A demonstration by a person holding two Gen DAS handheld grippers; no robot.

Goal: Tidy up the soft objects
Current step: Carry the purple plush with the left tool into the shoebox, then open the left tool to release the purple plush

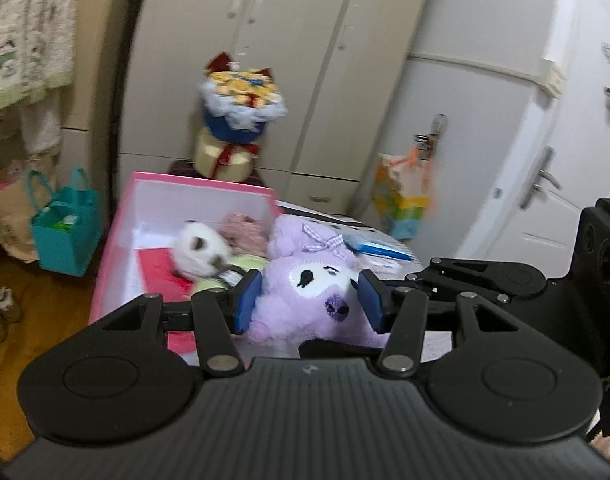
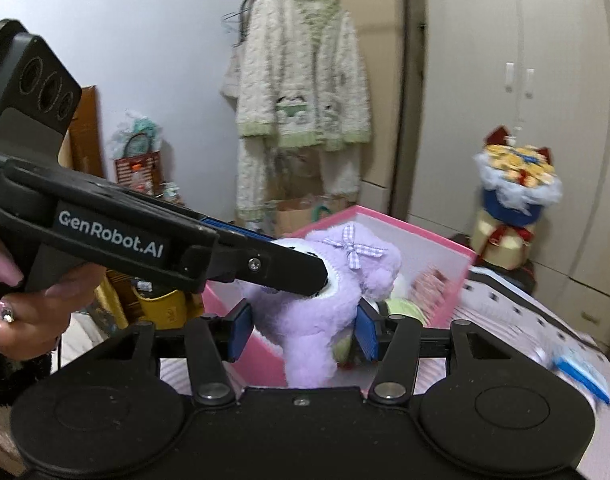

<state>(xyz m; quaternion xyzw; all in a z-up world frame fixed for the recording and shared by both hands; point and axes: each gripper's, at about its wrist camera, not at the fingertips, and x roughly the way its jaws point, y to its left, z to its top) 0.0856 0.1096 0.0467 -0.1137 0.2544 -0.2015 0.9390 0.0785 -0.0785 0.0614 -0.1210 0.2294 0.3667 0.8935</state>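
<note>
A purple plush toy (image 1: 313, 292) with a checked bow is held in the air at the near edge of the pink box (image 1: 117, 240). My left gripper (image 1: 311, 300) is shut on its head, a blue pad on each side. My right gripper (image 2: 303, 332) is shut on its body (image 2: 305, 320) from the other side. The left gripper shows in the right wrist view as a black arm (image 2: 145, 236) reaching onto the toy's face. Inside the box lie a white plush (image 1: 203, 250), a pink-brown plush (image 1: 245, 232) and a green one (image 1: 241, 264).
The pink box (image 2: 445, 256) stands on a bed with a striped cover (image 2: 517, 320). A blue flat packet (image 1: 379, 250) lies on the bed. A bouquet on a round box (image 1: 235, 120) stands behind. A teal bag (image 1: 65, 232) sits on the wooden floor. Wardrobe and doors are behind.
</note>
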